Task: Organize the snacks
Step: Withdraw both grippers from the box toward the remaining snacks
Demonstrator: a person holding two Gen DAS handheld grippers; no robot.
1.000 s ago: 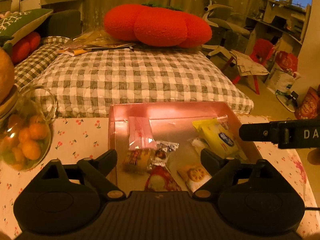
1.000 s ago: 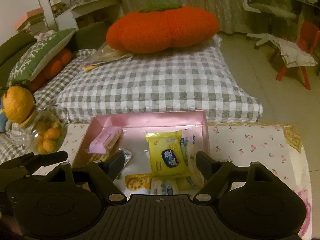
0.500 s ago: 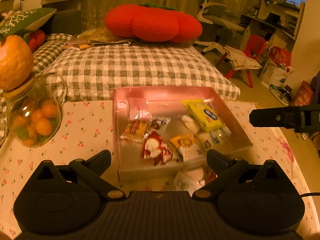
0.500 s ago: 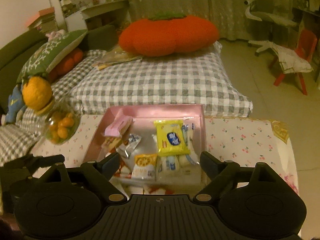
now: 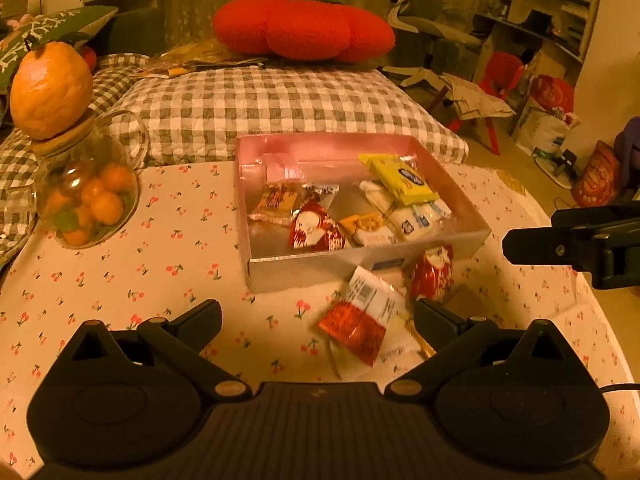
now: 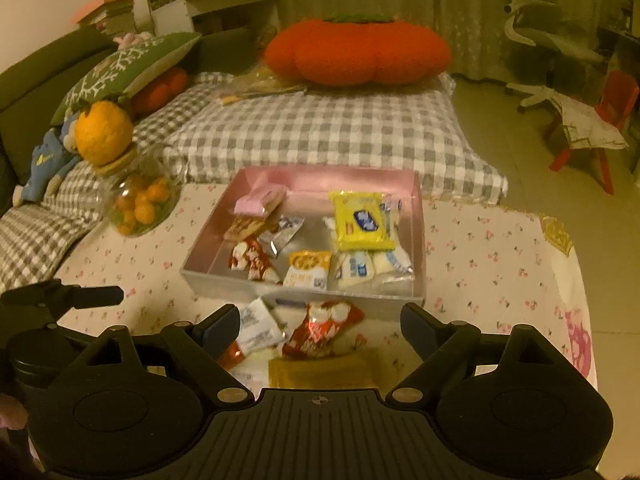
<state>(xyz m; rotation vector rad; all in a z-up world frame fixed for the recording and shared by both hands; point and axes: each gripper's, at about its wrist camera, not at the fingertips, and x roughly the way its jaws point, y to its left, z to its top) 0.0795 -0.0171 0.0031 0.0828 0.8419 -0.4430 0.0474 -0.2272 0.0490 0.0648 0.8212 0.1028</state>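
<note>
A pink box [image 5: 362, 265] [image 6: 300, 292] stands on the cherry-print table and holds several wrapped snacks, among them a yellow packet [image 5: 402, 178] [image 6: 360, 222]. In front of the box lie loose snacks: a red-and-white packet [image 5: 362, 320] [image 6: 256, 326], a red wrapped snack [image 5: 432, 274] [image 6: 324, 330] and a gold packet [image 6: 324, 374]. My left gripper [image 5: 316, 320] is open and empty, above the table before the red-and-white packet. My right gripper [image 6: 320, 324] is open and empty, above the loose snacks; it also shows at the right edge of the left wrist view [image 5: 576, 240].
A glass jar of small oranges [image 5: 86, 200] [image 6: 140, 200] with a big orange on its lid stands at the table's left. A checked cushion [image 5: 272, 108] with a red pumpkin pillow [image 5: 304, 26] lies behind the table. The table's right edge [image 6: 576, 280] drops to the floor.
Both grippers have pulled back from over the box toward the table's near side. The loose snacks in front of the box have come into view.
</note>
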